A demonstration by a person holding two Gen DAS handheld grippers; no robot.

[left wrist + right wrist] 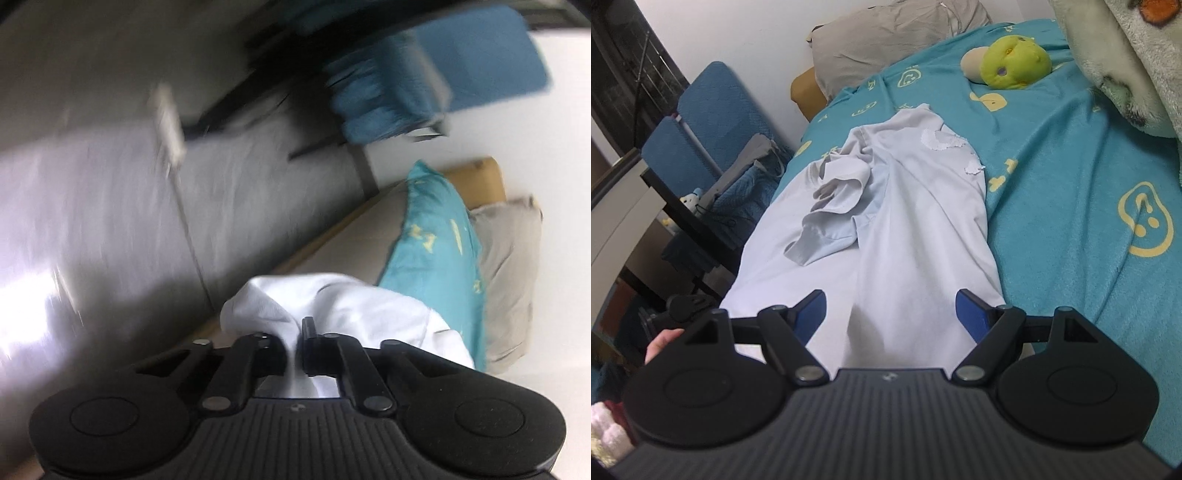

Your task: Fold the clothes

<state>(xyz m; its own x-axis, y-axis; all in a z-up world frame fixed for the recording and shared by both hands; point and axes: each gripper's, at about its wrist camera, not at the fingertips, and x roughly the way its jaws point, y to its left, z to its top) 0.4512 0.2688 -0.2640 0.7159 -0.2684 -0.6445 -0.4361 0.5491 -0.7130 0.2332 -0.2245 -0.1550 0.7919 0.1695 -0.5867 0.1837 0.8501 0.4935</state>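
A white shirt [908, 221] lies lengthwise on the teal blanket [1071, 166] of the bed, with one sleeve bunched on its left half. My right gripper [890, 314] is open just above the shirt's near end, its blue-padded fingers [812, 314] spread to either side. My left gripper [293, 347] is shut on a bunched part of the white shirt [332, 306] at the bed's edge. The left wrist view is tilted and blurred. The left gripper also shows at the lower left of the right wrist view [683, 306].
A green plush toy [1012, 62] and a grey pillow [886, 37] lie at the head of the bed. A fleece blanket [1126, 55] hangs at the top right. A blue chair [701, 122] and dark desk [683, 206] stand left of the bed.
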